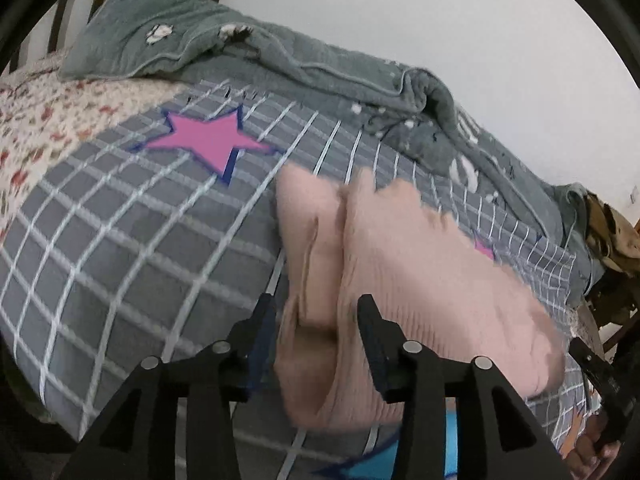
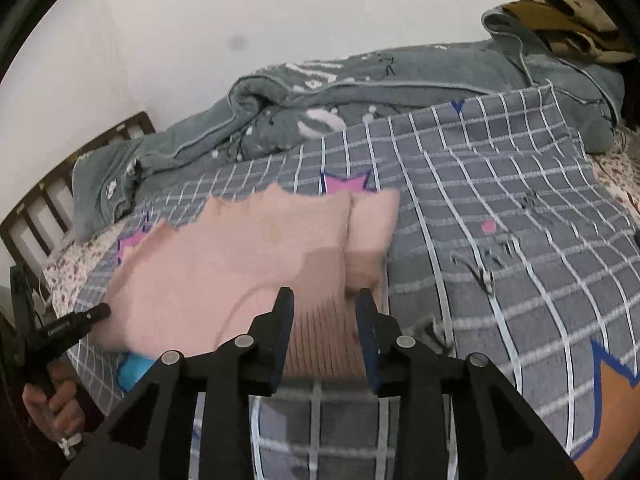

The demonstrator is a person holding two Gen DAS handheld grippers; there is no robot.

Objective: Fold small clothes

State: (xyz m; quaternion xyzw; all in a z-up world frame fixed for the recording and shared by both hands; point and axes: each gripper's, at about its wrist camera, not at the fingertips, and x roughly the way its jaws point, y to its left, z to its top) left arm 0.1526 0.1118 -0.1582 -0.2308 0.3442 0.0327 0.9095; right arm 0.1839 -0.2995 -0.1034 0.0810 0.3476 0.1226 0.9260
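A pink ribbed knit garment (image 1: 400, 264) lies folded on the grey checked bedspread (image 1: 120, 240). My left gripper (image 1: 316, 312) is open, its fingers either side of the garment's near left edge, which bulges up between them. In the right wrist view the same garment (image 2: 240, 256) is spread flat with a sleeve part folded at its right. My right gripper (image 2: 324, 304) is open, its fingers astride the garment's ribbed near hem. The left gripper (image 2: 96, 314) shows at the garment's left edge there. The image is motion-blurred.
A grey-green fleece blanket (image 1: 280, 60) is heaped along the wall side of the bed. A floral sheet (image 1: 44, 120) lies at the left, a wooden headboard (image 2: 44, 200) behind. Brown clothes (image 2: 576, 24) are piled at the bed's far end. Pink star prints (image 1: 204, 140) mark the bedspread.
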